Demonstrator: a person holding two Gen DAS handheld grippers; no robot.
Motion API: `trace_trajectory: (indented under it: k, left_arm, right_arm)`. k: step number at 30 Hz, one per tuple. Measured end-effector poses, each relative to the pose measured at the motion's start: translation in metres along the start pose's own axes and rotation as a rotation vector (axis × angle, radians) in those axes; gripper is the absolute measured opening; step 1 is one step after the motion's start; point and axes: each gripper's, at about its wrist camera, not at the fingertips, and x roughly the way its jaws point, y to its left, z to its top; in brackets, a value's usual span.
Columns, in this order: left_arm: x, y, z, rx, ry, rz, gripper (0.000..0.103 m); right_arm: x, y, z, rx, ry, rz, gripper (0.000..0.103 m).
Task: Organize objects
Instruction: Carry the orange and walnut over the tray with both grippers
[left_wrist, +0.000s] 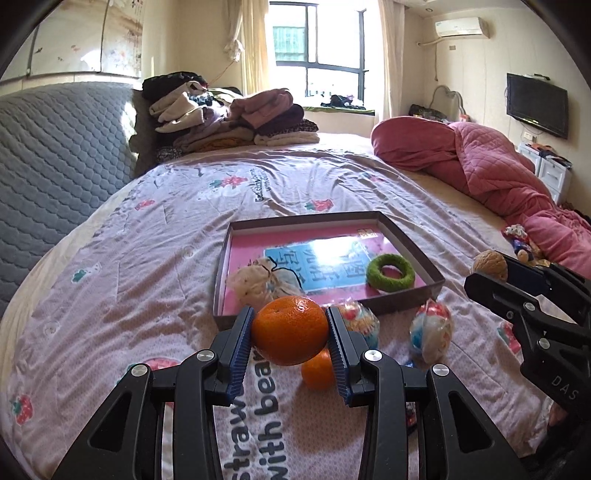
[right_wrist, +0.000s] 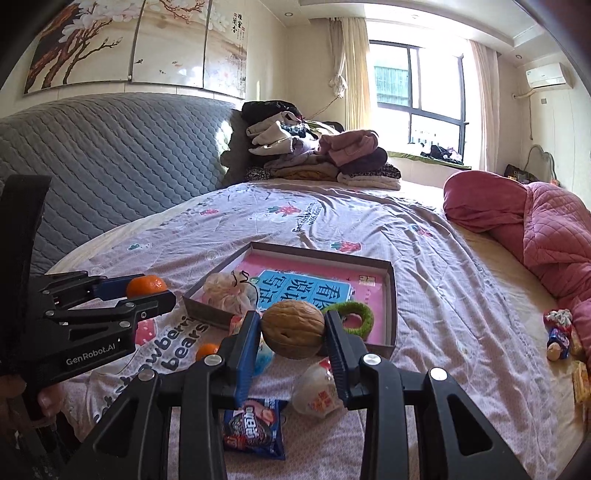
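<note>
My left gripper is shut on an orange mandarin and holds it above the bed, just in front of the shallow brown box. My right gripper is shut on a walnut near the box's front edge. The box holds a pink book, a green ring and a small mesh pouch. A second mandarin lies on the sheet under the left gripper. The right gripper with the walnut also shows in the left wrist view.
Wrapped sweets lie in front of the box, with a blue snack packet and a jelly cup nearer. More snacks lie by the pink quilt. Folded clothes sit at the bed's far end.
</note>
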Motion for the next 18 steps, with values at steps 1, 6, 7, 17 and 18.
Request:
trace_trajectory:
  k: [1, 6, 7, 17, 18]
  left_arm:
    - [0.002, 0.001, 0.003, 0.003, -0.003, 0.004, 0.04]
    - [0.011, 0.004, 0.011, -0.001, -0.008, 0.009, 0.04]
    - [0.013, 0.005, 0.013, 0.002, -0.007, 0.009, 0.04]
    - [0.033, 0.003, 0.035, 0.012, -0.017, 0.008, 0.04]
    - [0.035, 0.002, 0.037, 0.013, -0.017, 0.007, 0.04]
  right_arm:
    - [0.002, -0.001, 0.003, -0.001, -0.002, -0.001, 0.036]
    - [0.012, -0.005, 0.012, -0.011, -0.007, -0.005, 0.036]
    - [0.014, -0.007, 0.014, -0.011, -0.007, -0.008, 0.036]
    - [0.035, -0.024, 0.032, -0.023, -0.005, -0.04, 0.036]
    - [0.037, -0.026, 0.033, -0.024, -0.006, -0.04, 0.036]
